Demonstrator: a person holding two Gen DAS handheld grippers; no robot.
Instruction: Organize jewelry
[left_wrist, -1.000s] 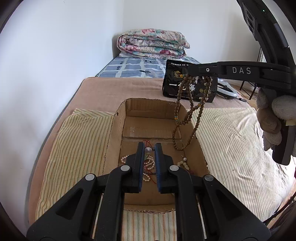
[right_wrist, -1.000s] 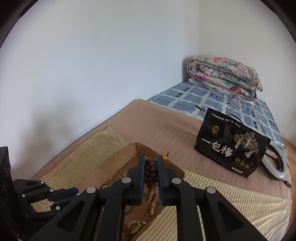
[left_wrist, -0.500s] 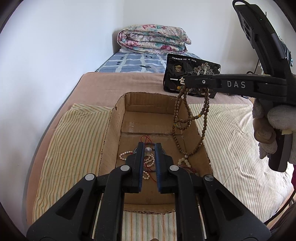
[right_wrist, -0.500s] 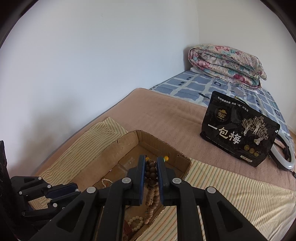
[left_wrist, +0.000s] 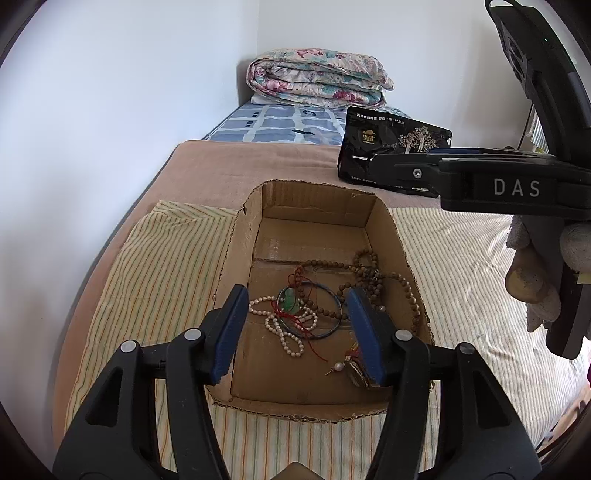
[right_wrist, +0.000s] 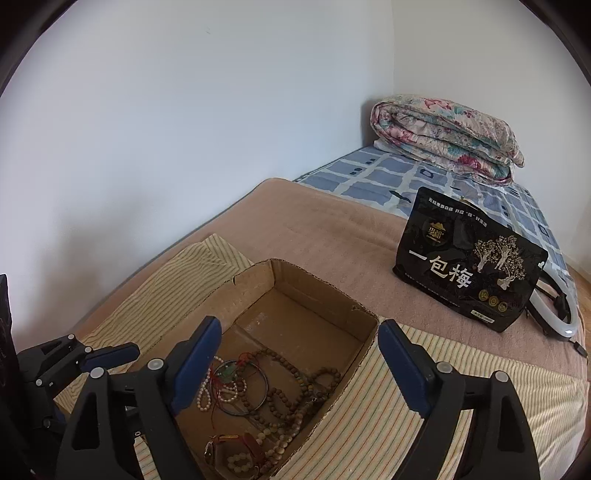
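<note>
An open cardboard box (left_wrist: 317, 195) (right_wrist: 325, 284) sits on a striped cloth on the bed. On its floor lie a brown wooden bead necklace (left_wrist: 369, 273) (right_wrist: 295, 384), a white pearl strand (left_wrist: 284, 332) (right_wrist: 205, 395), a green pendant on red cord (left_wrist: 290, 299) and a dark bangle (left_wrist: 332, 321) (right_wrist: 264, 384). My left gripper (left_wrist: 295, 295) hovers over the pile, its jaws opening with nothing pressed between the pads. My right gripper (right_wrist: 300, 326) hangs above the box's right rim, its jaws opening wide and empty.
A black snack bag (left_wrist: 391, 140) (right_wrist: 469, 266) stands on the brown blanket behind the box. A folded floral quilt (left_wrist: 317, 81) lies at the far end. A white wall runs along the left. A white ring light (right_wrist: 565, 317) lies behind the bag.
Both grippers went from shut to open. The brown bead necklace dropped from the right gripper into the box. The pendant and cord left the left gripper and lie on the box floor.
</note>
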